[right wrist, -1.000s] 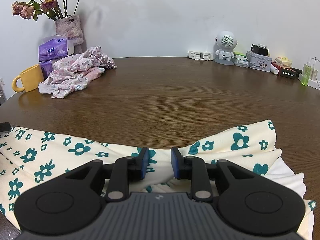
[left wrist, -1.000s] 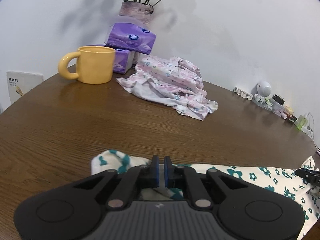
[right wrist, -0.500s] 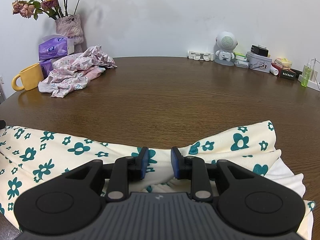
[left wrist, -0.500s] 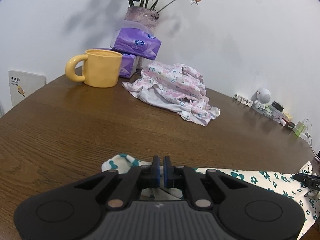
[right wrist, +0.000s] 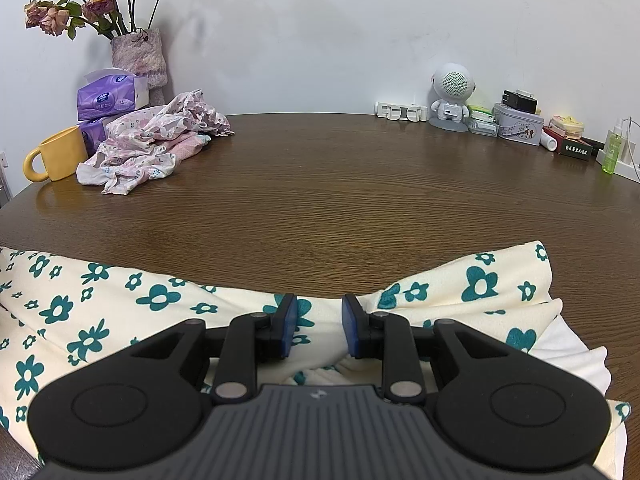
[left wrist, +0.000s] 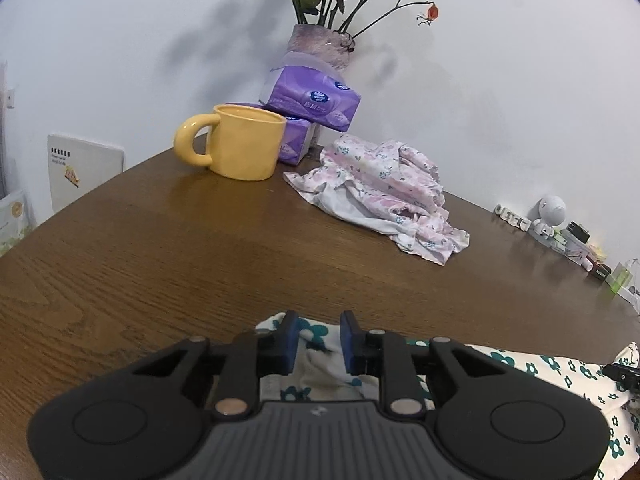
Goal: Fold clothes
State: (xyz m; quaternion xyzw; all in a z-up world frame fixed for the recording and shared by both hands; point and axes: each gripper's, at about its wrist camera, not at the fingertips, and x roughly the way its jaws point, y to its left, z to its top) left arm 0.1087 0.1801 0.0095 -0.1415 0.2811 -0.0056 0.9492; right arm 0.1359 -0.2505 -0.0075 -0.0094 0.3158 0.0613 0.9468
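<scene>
Dark brown oval wooden surface (right wrist: 320, 184), largest element. Cream cotton garment with teal flower print (right wrist: 120, 300) lies along its near edge, long axis running nine to three o'clock, spanning both views. Crumpled pink floral garment (right wrist: 152, 144) rests well apart at eleven o'clock, beside the yellow ceramic mug (left wrist: 240, 146). Right tongs (right wrist: 318, 326): jaws part-spread, cloth bunched between the pads; whether they pinch it cannot be told. Left tongs (left wrist: 318, 342): jaws opening, the garment's end corner lying loose between them, released. Each tong sits directly over its end; the fold likely runs across the long axis.
</scene>
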